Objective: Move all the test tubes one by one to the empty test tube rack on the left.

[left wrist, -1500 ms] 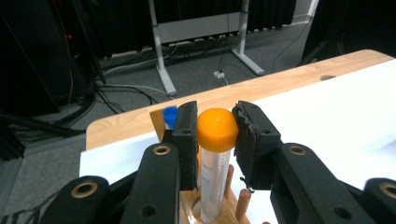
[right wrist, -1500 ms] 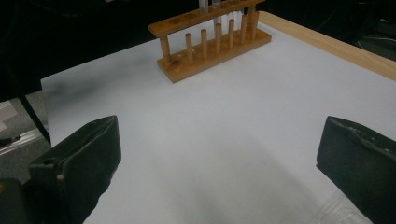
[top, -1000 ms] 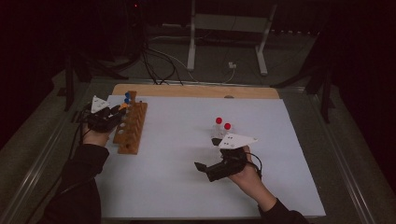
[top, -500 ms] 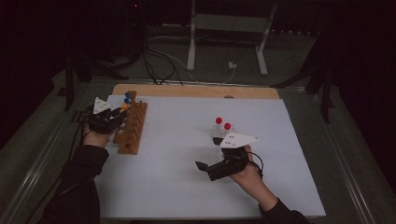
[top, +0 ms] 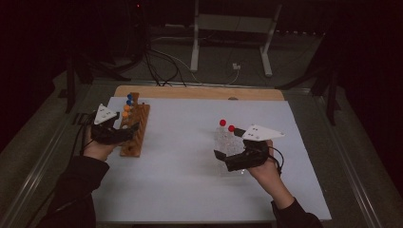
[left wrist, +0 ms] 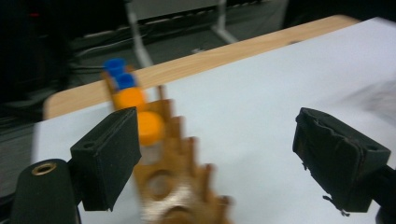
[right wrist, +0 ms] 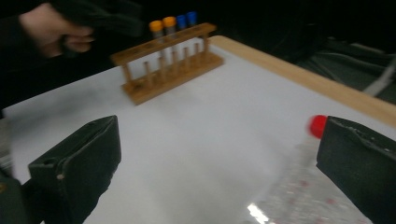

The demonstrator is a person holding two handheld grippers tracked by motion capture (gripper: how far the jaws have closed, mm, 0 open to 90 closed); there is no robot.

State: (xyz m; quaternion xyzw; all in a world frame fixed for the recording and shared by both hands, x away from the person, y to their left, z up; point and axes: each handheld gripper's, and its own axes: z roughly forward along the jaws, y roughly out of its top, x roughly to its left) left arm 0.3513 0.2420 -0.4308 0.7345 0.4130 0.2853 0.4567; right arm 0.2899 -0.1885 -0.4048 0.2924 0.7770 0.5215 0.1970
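Observation:
A wooden tube rack (top: 138,130) stands at the table's left and holds tubes with blue caps (left wrist: 115,66) and orange caps (left wrist: 148,126). My left gripper (top: 127,132) hovers at the rack's near half. Its jaws have just been opening, and in the left gripper view the left gripper (left wrist: 219,140) is wide apart with nothing pressed between its pads; the nearer orange cap sits beside one pad. Two red-capped clear tubes (top: 225,135) lie mid-table. My right gripper (top: 222,159) is open just in front of them, and a red cap (right wrist: 318,125) shows by one jaw of the right gripper (right wrist: 219,144).
White sheet (top: 190,190) covers the table, with a wooden edge (top: 199,92) along the far side. Cables and a metal stand (top: 228,28) lie on the floor beyond. In the right gripper view the rack (right wrist: 168,60) stands far off beside the other hand (right wrist: 56,28).
The left gripper's jaws have opened and that hand has slid toward the near end of the rack. The right hand has moved a little farther in, closer to the red-capped tubes.

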